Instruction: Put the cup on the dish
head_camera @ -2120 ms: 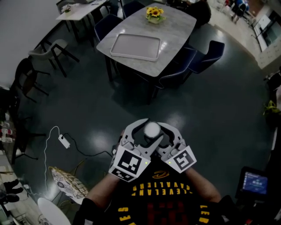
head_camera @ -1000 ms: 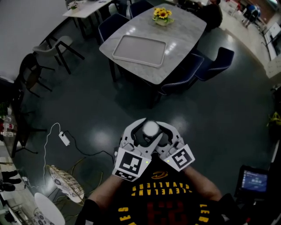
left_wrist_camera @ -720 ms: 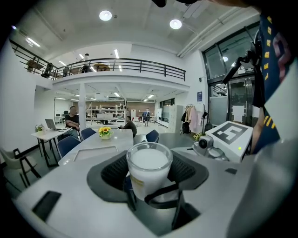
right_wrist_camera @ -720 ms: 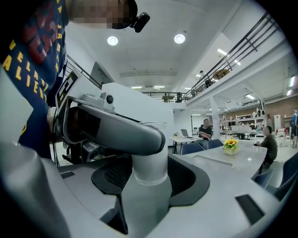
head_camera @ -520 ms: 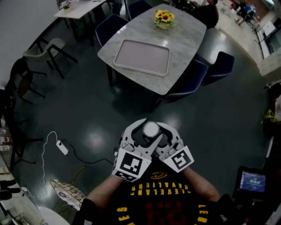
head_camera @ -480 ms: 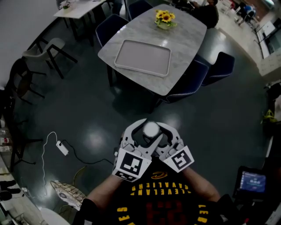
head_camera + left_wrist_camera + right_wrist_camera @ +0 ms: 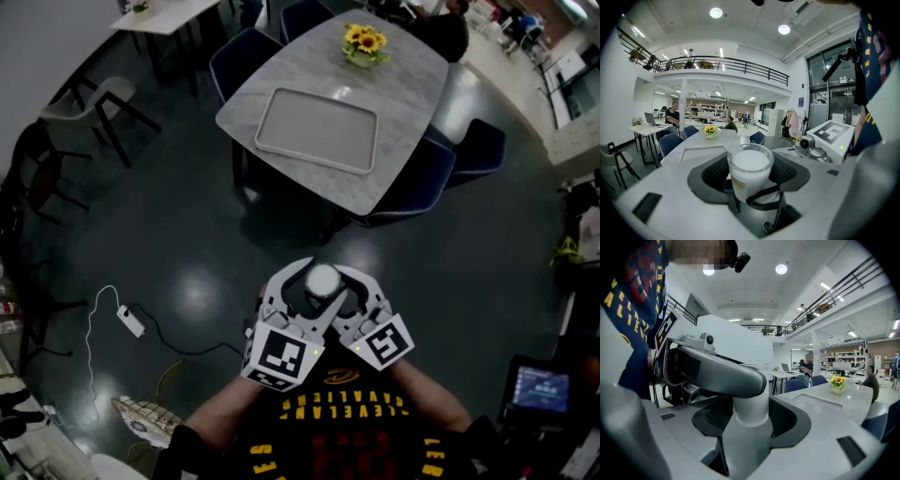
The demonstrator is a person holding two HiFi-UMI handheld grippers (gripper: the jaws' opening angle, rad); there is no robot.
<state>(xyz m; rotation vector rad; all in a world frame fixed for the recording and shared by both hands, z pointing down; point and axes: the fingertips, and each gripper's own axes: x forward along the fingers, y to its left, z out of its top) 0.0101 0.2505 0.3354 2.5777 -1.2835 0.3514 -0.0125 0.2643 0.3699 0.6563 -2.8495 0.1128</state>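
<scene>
Cup: we have the white-filled glass cup (image 7: 322, 278) upright, up off the floor, close in front of the person's chest and nowhere near a surface.
Left gripper: the left gripper (image 7: 302, 292) has its jaws pinched on the cup; in the left gripper view the dark pads sit against the glass at 3 and 9 o'clock.
Right gripper: the right gripper (image 7: 343, 292) closes on the same cup from the other side, and its own view shows the cup's lower wall between its pads.
Why both: we judge two grips are used to keep a full glass level while it is carried.
Tray: the pale tray (image 7: 317, 129) lies bare at 12 o'clock, well apart from the cup. We see no other dish, so we take it as the target.
Table: the marble table (image 7: 412, 84) carries the tray, with the sunflower pot (image 7: 364, 42) at 1 o'clock of it, clear of the landing spot.
Floor: a white cable (image 7: 98, 314) trails at 9 o'clock, off our line.
Stage: carrying, placement not begun.
Next: we reckon it needs a level approach to the table.
</scene>
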